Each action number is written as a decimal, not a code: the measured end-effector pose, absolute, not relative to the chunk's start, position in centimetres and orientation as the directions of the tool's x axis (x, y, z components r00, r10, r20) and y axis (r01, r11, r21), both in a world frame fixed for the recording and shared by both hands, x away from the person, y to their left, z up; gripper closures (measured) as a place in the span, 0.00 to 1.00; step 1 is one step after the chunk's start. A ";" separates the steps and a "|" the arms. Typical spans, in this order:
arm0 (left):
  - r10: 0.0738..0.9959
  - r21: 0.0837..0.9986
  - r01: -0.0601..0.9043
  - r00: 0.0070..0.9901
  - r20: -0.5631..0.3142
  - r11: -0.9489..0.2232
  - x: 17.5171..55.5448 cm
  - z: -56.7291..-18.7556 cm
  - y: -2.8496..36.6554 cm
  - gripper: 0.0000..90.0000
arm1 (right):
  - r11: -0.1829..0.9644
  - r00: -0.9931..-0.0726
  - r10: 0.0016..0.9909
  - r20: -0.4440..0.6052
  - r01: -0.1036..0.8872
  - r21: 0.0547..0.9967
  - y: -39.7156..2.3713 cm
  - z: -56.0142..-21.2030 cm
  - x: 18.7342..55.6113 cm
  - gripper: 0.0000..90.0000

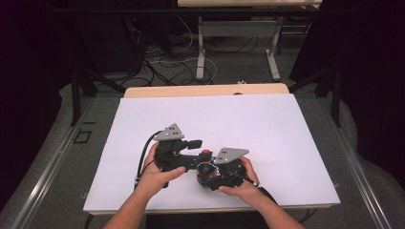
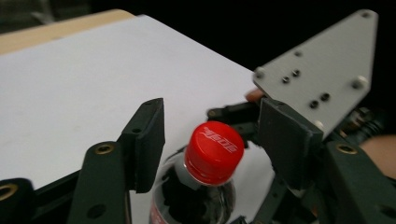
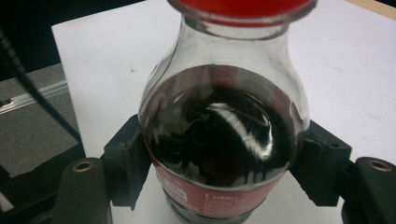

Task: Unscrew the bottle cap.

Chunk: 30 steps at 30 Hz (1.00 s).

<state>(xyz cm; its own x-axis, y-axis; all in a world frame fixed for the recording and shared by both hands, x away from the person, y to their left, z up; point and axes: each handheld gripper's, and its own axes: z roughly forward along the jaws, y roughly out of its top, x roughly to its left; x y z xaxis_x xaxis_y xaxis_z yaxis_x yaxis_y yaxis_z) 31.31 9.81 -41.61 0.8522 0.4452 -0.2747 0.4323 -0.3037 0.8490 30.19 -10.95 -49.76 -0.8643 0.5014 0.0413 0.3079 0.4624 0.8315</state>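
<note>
From the high view we see our left gripper [image 1: 195, 143] just beside the red cap [image 1: 206, 153], in the left gripper view its open jaws flank that cap without touching, and in the right gripper view our right gripper [image 3: 219, 172] clamps the upright bottle [image 3: 219, 135].

The table [image 1: 286, 133] is seen from above its near edge in the high view, faced forward and down, far enough off that all four edges are taken in. The left gripper view is set close behind its jaws and is aimed at the red cap [image 2: 215, 150], apparently toward a far corner. The right gripper view is held closer, against the bottle [image 3: 224, 140]. The bottle and white tabletop are shared by both.
</note>
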 end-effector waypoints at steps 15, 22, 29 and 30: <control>0.299 0.843 0.322 0.932 -0.203 -0.431 32.0 -42.3 9.9 0.65 | 0.471 -0.892 0.451 0.037 0.272 0.839 -10.6 -49.8 29.8 0.32; 0.313 0.851 0.313 0.931 -0.187 -0.423 31.8 -42.4 9.9 0.67 | 0.470 -0.891 0.452 0.034 0.270 0.840 -10.6 -49.8 29.9 0.32; 0.427 0.854 0.340 0.890 -0.157 -0.394 30.7 -42.4 9.1 0.68 | 0.463 -0.875 0.482 0.042 0.295 0.836 -10.7 -49.8 29.9 0.32; 0.454 0.852 0.350 0.878 -0.153 -0.389 30.5 -42.4 8.9 0.68 | 0.461 -0.871 0.489 0.040 0.298 0.836 -10.7 -49.8 30.0 0.32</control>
